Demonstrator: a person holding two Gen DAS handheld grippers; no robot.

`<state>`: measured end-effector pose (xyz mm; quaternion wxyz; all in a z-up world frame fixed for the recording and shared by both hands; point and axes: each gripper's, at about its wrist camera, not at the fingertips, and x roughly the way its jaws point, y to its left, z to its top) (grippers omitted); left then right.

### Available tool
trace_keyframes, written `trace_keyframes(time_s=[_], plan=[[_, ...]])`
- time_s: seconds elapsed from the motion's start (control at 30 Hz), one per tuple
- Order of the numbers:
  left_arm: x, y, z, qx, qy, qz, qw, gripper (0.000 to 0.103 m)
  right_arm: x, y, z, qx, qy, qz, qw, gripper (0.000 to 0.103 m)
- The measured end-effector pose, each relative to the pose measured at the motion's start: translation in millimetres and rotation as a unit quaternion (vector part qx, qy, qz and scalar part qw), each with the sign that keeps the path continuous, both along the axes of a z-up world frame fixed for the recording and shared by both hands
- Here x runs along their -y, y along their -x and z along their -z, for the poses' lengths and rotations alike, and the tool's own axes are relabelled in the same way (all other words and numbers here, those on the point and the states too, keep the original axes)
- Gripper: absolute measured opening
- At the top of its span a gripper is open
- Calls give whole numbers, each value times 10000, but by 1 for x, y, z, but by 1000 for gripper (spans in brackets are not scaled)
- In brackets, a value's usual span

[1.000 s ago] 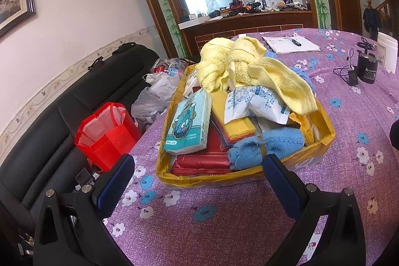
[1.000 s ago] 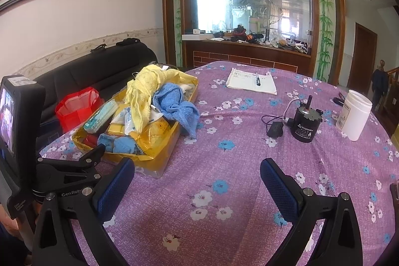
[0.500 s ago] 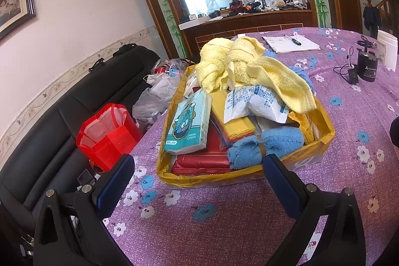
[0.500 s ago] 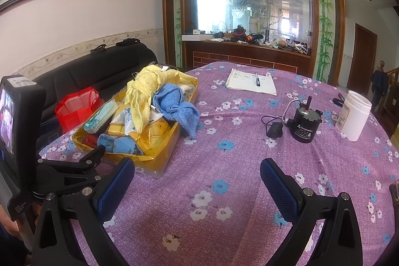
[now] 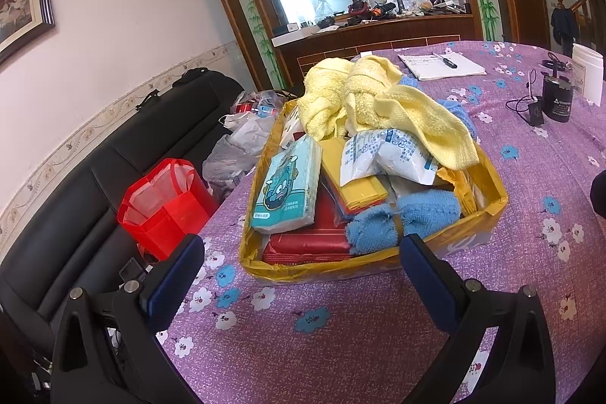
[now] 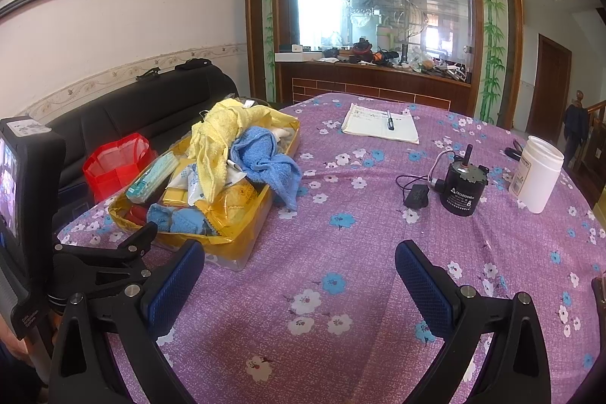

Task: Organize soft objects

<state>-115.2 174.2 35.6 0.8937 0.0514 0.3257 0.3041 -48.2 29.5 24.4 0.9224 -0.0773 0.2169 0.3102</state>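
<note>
A yellow box [image 5: 488, 214] stands on the purple flowered tablecloth, piled with soft things: a yellow towel [image 5: 382, 97], a blue cloth [image 5: 401, 222], a teal tissue pack [image 5: 288, 188], a white-blue packet [image 5: 386, 154] and red packs [image 5: 303, 245]. The box [image 6: 246, 233] also shows in the right wrist view, with the yellow towel [image 6: 216, 139] and a blue towel [image 6: 269, 158] hanging over its edge. My left gripper [image 5: 301, 275] is open and empty, just short of the box's near wall. My right gripper [image 6: 299, 283] is open and empty over bare cloth, to the right of the box.
A black sofa [image 5: 75, 177] with a red bag [image 5: 159, 203] and plastic bags runs along the table's left edge. On the table stand a notebook with a pen [image 6: 380, 127], a black motor with a cable [image 6: 462, 188] and a white jar [image 6: 536, 173].
</note>
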Motion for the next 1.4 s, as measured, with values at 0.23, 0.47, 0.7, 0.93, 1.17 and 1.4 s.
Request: trace_keyframes(time_s=[0.23,0.47,0.7,0.93,1.17,1.4], plan=[[0,0,0,-5,6,8,10000,103,0,0,0,-1,-2,0,10000,102],[-4,4,1,3,-9,26,10000,103,1,0,0,-1,-5,6,10000,102],[-5,5,1,-10,-17,31,10000,103,1,0,0,0,-7,6,10000,102],[-4,7,1,-7,-42,60,10000,103,1,-1,0,-4,-5,6,10000,102],[-11,10,-1,-61,310,201,9993,103,2,-2,0,-36,-7,16,10000,102],[-16,11,-4,-18,430,255,9987,103,3,-3,2,-102,-30,66,9999,102]])
